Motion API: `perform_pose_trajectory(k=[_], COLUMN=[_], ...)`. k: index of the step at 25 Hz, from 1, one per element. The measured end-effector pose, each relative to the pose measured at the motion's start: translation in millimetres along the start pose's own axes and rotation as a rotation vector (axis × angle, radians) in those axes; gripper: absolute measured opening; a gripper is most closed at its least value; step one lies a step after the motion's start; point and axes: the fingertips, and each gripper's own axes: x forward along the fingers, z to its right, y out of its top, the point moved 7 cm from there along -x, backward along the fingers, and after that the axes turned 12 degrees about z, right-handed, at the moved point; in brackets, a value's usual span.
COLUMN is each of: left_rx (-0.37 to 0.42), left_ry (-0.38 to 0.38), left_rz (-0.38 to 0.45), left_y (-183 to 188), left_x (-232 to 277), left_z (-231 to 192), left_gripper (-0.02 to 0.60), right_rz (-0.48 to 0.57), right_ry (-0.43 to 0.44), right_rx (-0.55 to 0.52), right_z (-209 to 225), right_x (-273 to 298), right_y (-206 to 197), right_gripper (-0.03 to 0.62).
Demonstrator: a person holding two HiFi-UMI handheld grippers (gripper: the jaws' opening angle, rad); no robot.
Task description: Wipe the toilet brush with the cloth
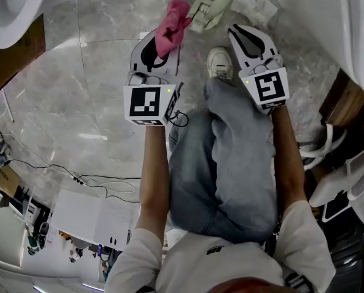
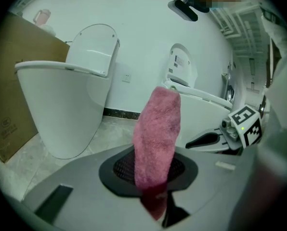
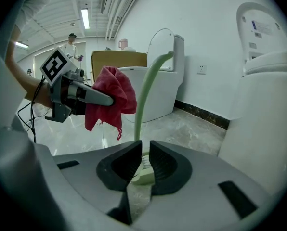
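Note:
My left gripper (image 1: 163,44) is shut on a pink cloth (image 1: 173,26), which stands up out of its jaws (image 2: 155,138). To its right, my right gripper (image 1: 243,32) has its jaws a narrow gap apart. A pale green toilet brush (image 1: 214,6) lies just beyond them on the marble floor. In the right gripper view the brush's white-bristled head (image 3: 144,174) shows through the gap and its handle (image 3: 146,95) curves upward; the pads do not press on it. The left gripper (image 3: 100,99) with the cloth (image 3: 107,100) hangs left of the handle.
White toilets stand at the upper left (image 1: 11,11) and upper right (image 1: 347,23). A cardboard box (image 2: 13,105) sits beside one toilet (image 2: 71,95). The person's leg and white shoe (image 1: 220,63) lie between the grippers. White racks (image 1: 347,182) stand at right; cables (image 1: 78,179) trail at left.

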Motion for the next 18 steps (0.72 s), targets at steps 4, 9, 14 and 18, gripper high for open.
perform_pose_trajectory(k=[4,9,14,18], left_rx=[-0.011,-0.033,-0.006,0.02], left_ry=[-0.03,-0.056,-0.096,-0.131], left_rz=[0.023,0.059,0.098,0.105], left_y=[-21,-36,-50,-57], left_x=[11,24,42,51], left_z=[-4,-12,-16,-13], left_gripper=[0.086,0.086,0.086,0.086], right_rz=[0.003,-0.007,-0.004,0.026], right_ry=[0.029,0.075,0.076,0.071], right_rx=[-0.036,-0.085,-0.155,-0.2], right_z=[-9,-22,-21,-20], right_x=[22,51,81,92], right_y=[-24,-57,-84,-95], right_gripper=[0.055,0.083,0.109,0.106])
